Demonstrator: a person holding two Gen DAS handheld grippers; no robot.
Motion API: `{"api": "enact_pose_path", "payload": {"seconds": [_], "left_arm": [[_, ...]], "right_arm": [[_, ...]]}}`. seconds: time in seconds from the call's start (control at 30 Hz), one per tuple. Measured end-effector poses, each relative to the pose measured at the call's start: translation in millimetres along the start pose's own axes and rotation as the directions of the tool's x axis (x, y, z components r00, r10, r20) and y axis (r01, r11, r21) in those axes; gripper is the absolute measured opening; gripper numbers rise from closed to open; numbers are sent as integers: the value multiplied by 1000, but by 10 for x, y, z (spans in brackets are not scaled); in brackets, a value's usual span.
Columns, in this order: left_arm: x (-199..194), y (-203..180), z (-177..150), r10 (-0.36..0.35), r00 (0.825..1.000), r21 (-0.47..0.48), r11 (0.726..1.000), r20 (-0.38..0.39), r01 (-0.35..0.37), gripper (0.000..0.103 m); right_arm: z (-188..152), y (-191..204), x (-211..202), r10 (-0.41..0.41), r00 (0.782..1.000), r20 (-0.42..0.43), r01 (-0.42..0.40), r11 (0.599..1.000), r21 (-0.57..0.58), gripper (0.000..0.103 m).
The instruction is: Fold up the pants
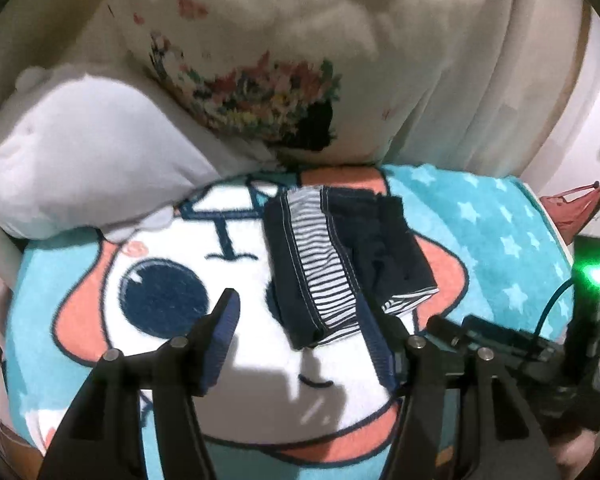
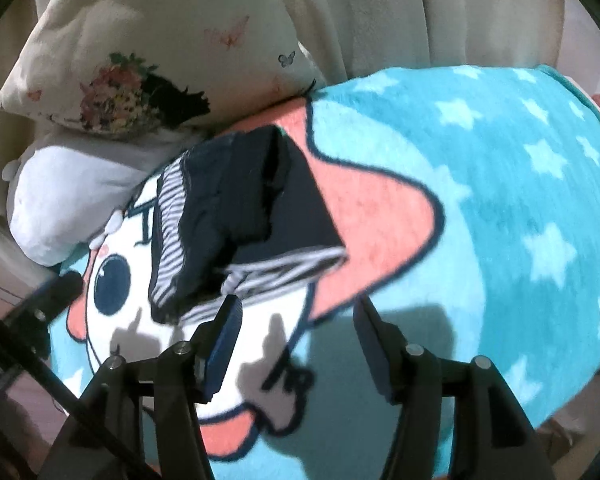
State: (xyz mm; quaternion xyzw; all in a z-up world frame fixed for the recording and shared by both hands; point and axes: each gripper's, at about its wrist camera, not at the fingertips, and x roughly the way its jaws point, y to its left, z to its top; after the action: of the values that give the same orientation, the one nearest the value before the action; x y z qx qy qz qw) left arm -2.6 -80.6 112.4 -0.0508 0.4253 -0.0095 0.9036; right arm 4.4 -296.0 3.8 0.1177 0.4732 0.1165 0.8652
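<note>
The pants (image 1: pixel 340 256) lie folded into a small navy bundle with a striped band on the cartoon blanket (image 1: pixel 500 216). My left gripper (image 1: pixel 296 300) is open just short of the bundle's near end, and its blue pads press on nothing. In the right wrist view the pants (image 2: pixel 252 216) lie ahead and to the left. My right gripper (image 2: pixel 296 302) is open over the blanket (image 2: pixel 480 200), close to the striped hem, with nothing between its fingers. The right gripper's body with a green light (image 1: pixel 592 276) shows at the left view's right edge.
A floral pillow (image 1: pixel 260 80) and a white plush cushion (image 1: pixel 80 152) lean at the head of the bed, with pale curtains (image 2: pixel 420 12) behind. A red item (image 1: pixel 568 204) sits past the blanket's right edge. The starred blue part of the blanket stretches to the right.
</note>
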Motion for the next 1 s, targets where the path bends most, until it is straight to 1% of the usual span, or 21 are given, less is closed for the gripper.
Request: {"api": "enact_pose_path", "payload": {"seconds": [0.03,0.13,0.2,0.3,0.37,0.4,0.43,0.47,0.5,0.53,0.63,0.7,0.73,0.77,0.8,0.83,0.87,0.93,1.0], "left_arm": [[-84,9,-11,3,1000,1,1000,23,-3,68],[-278,48,-33,22,996,0,1000,82,-22,72],[-381,77,-59,40,993,-5,999,115,-40,75],[-549,145,-102,73,982,-25,997,173,-70,82],[-653,174,-130,103,971,-36,995,214,-98,82],[-720,193,-150,123,962,-41,992,244,-116,84],[-803,211,-173,145,949,-46,989,281,-137,88],[-883,227,-193,163,934,-51,987,318,-155,90],[-967,243,-213,180,917,-58,984,356,-170,96],[-1059,253,-240,197,895,-68,980,400,-186,100],[-1299,273,-311,224,830,-93,974,511,-206,103],[-1384,261,-317,229,806,-87,972,546,-217,103],[-1409,244,-313,238,796,-78,969,557,-235,103],[-1418,230,-301,245,791,-68,966,561,-251,103],[-1417,219,-295,251,793,-59,963,555,-263,103],[-1401,210,-264,249,804,-45,962,541,-268,103],[-1371,216,-219,231,818,-32,967,527,-252,103],[-1280,249,-123,167,864,-16,983,475,-181,103],[-1126,282,-24,124,917,-14,992,380,-128,103]], "right_arm": [[-39,38,-27,-4,1000,5,4,1000,-6,64],[-135,165,-126,-24,999,30,25,999,-28,68],[-189,254,-179,-39,998,44,41,998,-45,68],[-251,338,-232,-51,997,53,54,997,-56,69],[-294,389,-262,-60,997,57,63,996,-62,69],[-312,409,-274,-63,996,57,67,996,-65,69],[-328,431,-281,-67,996,57,71,995,-69,69],[-347,450,-288,-71,996,57,75,995,-72,70],[-363,469,-293,-73,996,58,77,994,-77,70],[-380,487,-297,-75,996,58,79,994,-81,70],[-434,543,-313,-80,995,57,85,992,-95,70],[-461,572,-332,-84,995,60,90,991,-102,70],[-473,582,-349,-86,994,63,92,990,-104,70],[-480,590,-359,-88,994,66,94,990,-106,70],[-491,595,-376,-92,993,70,99,989,-106,70],[-496,598,-384,-94,993,73,102,989,-106,70],[-499,597,-396,-96,992,77,104,989,-105,70],[-505,589,-423,-102,991,85,111,989,-100,70],[-500,574,-447,-111,990,92,119,989,-92,70]]}}
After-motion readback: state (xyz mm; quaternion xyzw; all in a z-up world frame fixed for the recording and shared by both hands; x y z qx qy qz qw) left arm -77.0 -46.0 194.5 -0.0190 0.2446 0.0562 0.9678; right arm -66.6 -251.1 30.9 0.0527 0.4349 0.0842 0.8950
